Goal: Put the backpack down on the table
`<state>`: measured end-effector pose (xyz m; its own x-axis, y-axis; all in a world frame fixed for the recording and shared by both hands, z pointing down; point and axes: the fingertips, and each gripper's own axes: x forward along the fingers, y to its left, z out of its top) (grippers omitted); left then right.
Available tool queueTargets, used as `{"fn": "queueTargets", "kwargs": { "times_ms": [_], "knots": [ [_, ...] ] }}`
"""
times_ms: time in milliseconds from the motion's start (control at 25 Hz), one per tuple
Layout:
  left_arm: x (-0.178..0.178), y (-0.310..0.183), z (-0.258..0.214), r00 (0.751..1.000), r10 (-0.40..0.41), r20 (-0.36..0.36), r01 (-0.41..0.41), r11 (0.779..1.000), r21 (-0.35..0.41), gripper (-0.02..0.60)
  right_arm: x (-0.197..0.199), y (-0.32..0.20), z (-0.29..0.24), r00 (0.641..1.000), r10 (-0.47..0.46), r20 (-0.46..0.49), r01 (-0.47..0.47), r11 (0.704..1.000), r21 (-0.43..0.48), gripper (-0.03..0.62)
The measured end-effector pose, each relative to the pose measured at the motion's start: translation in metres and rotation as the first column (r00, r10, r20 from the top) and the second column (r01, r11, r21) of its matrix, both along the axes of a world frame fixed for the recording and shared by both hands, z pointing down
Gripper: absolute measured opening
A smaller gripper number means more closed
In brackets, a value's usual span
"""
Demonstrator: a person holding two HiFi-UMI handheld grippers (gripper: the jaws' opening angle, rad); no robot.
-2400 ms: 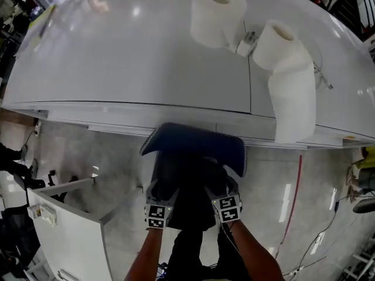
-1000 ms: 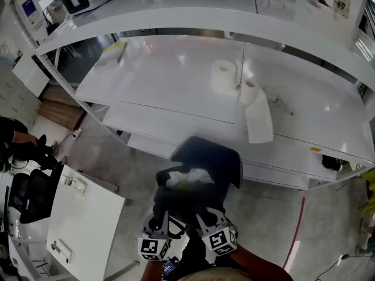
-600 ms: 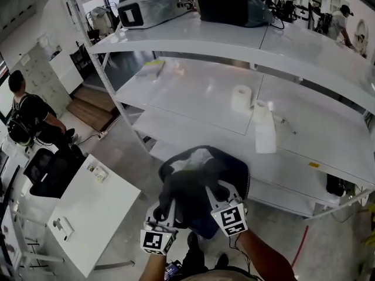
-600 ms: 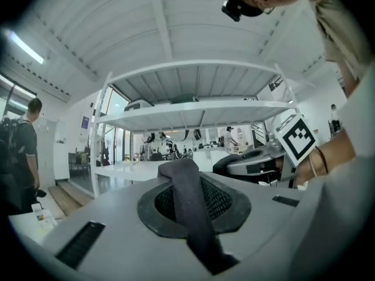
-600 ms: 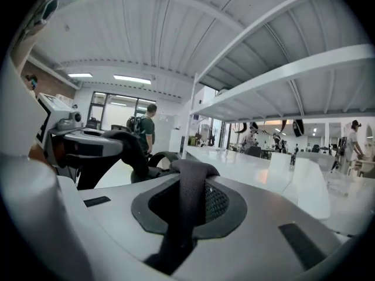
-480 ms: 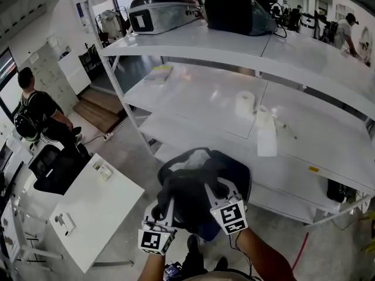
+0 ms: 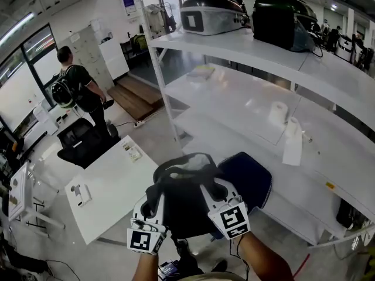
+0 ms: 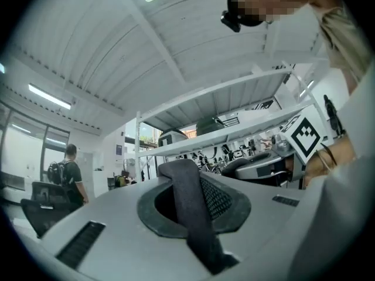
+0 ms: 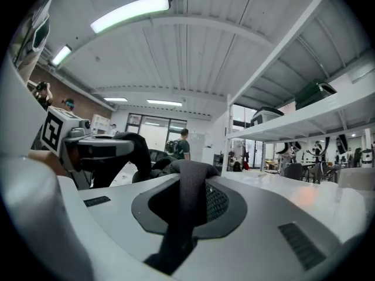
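A dark backpack [image 7: 190, 201] with a navy back panel [image 7: 249, 177] hangs in the air in front of the white rack, clear of the floor. My left gripper [image 7: 156, 202] is shut on one black shoulder strap [image 8: 188, 206], which runs up between its jaws in the left gripper view. At the right of the bag, my right gripper [image 7: 213, 191] is shut on the other strap [image 9: 188, 206]. Both point roughly level. The long white table surface [image 7: 234, 98] of the rack lies beyond the bag, up and to the right.
Two toilet paper rolls [image 7: 278, 113] [image 7: 291, 138] stand on the table surface, one trailing paper. Two hard cases [image 7: 211, 13] [image 7: 281, 19] sit on the shelf above. A small white table [image 7: 108, 189] stands at the left. A person [image 7: 76, 86] stands far left.
Both grippers have lifted the backpack upward. The head view has tilted up from the floor and table edge, so the whole rack and the room behind it show.
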<state>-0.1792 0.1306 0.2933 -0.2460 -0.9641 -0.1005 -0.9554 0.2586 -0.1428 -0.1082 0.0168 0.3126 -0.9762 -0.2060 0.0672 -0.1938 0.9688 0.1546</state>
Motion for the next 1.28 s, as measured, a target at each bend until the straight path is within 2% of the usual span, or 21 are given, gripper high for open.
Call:
{"fn": "queueTargets", "kwargs": {
  "times_ms": [240, 520, 800, 1000, 1160, 1280],
  "knots": [
    [-0.066, 0.075, -0.017, 0.986, -0.162, 0.023, 0.162, 0.987, 0.01, 0.046, -0.081, 0.066, -0.016, 0.985, -0.169, 0.017, 0.169, 0.986, -0.002, 0.067],
    [-0.153, 0.168, -0.025, 0.954, -0.294, 0.051, 0.294, 0.956, 0.012, 0.046, -0.189, 0.15, -0.027, 0.955, -0.296, 0.027, 0.296, 0.955, 0.018, 0.067],
    [-0.246, 0.244, -0.021, 0.927, -0.373, 0.041, 0.373, 0.928, -0.004, 0.046, -0.295, 0.223, -0.019, 0.924, -0.383, 0.003, 0.383, 0.924, -0.008, 0.067],
    [-0.31, 0.267, 0.002, 0.906, -0.422, 0.015, 0.422, 0.906, -0.023, 0.046, -0.368, 0.245, 0.013, 0.9, -0.436, -0.022, 0.433, 0.898, -0.073, 0.067],
    [-0.347, 0.287, 0.017, 0.902, -0.433, -0.004, 0.432, 0.901, -0.033, 0.046, -0.412, 0.262, 0.029, 0.896, -0.443, -0.031, 0.437, 0.892, -0.111, 0.067],
    [-0.374, 0.292, 0.026, 0.908, -0.419, -0.01, 0.418, 0.908, -0.041, 0.046, -0.445, 0.265, 0.035, 0.906, -0.422, -0.038, 0.417, 0.903, -0.105, 0.067]
  ]
}}
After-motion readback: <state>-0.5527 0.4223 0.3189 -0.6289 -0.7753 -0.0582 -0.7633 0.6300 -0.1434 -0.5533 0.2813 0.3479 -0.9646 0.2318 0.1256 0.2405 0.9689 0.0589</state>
